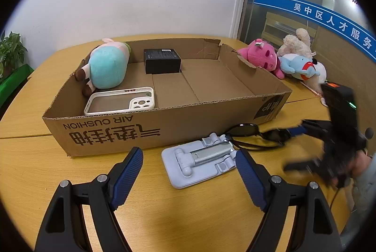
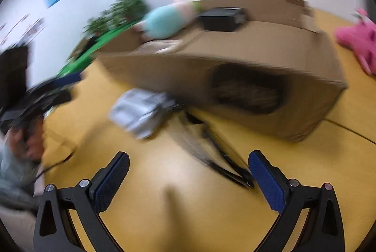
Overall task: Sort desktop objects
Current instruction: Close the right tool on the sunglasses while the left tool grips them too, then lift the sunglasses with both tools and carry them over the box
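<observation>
Though motion-blurred, sunglasses (image 2: pixel 211 153) lie between the right gripper's (image 2: pixel 188 178) spread fingers.

Even, bright indoor light fills both views, with soft shadows only. The left wrist view is sharp across the counter (image 1: pixel 35 97) and cardboard box (image 1: pixel 164 125), though the right gripper (image 1: pixel 298 146) smears with motion blur. The right wrist view is blurred throughout; only its own gripper fingers (image 2: pixel 110 184) stay crisp. A pale glare sits on the counter there. Fisheye bending curves straight edges, and black vignette rings both frames.
</observation>
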